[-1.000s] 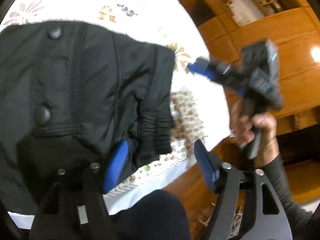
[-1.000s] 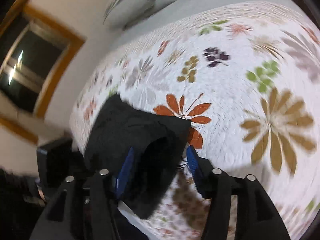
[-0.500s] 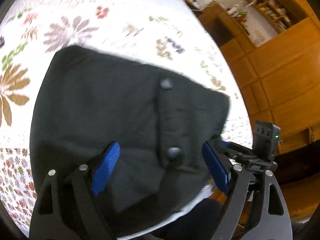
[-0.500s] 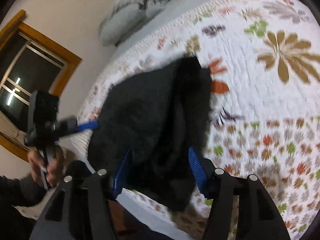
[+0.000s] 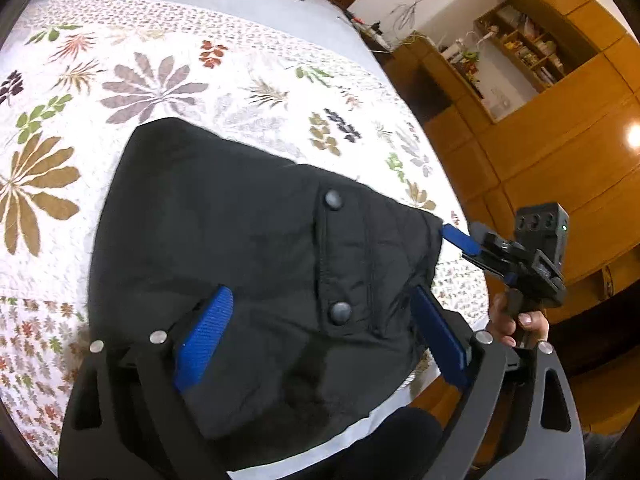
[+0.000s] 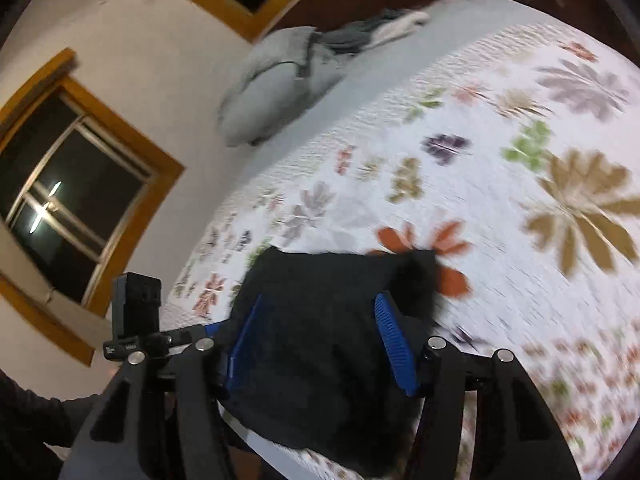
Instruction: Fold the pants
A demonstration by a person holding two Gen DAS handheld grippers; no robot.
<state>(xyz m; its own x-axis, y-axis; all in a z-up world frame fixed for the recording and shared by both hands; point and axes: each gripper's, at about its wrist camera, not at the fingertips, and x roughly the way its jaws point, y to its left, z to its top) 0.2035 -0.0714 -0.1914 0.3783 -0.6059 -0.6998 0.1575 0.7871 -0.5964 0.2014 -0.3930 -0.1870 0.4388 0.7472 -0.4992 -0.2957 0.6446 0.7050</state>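
Black pants (image 5: 240, 240) lie folded in a compact block on the floral quilt (image 5: 160, 88), close to the bed's near edge; two round snaps show on top. My left gripper (image 5: 320, 292) hovers over their near part, its jaws opening, and the blue pads stand wide apart without pressing the cloth. The right gripper's blue finger (image 5: 460, 238) sits at the pants' right corner, held by a hand (image 5: 516, 320). In the right wrist view, my right gripper (image 6: 320, 299) is open, with the pants (image 6: 328, 280) lying between and below its pads.
A grey pillow (image 6: 276, 92) and heaped clothes lie at the head of the bed. A window (image 6: 72, 208) is on the wall to the left. Wooden cabinets (image 5: 560, 152) and a shelf stand past the bed's right side. A dark-clothed knee (image 5: 400, 436) is at the near edge.
The left gripper swung from the pants' right end to over their middle and its jaws widened. The right gripper came from the air beside the bed to the pants' right corner.
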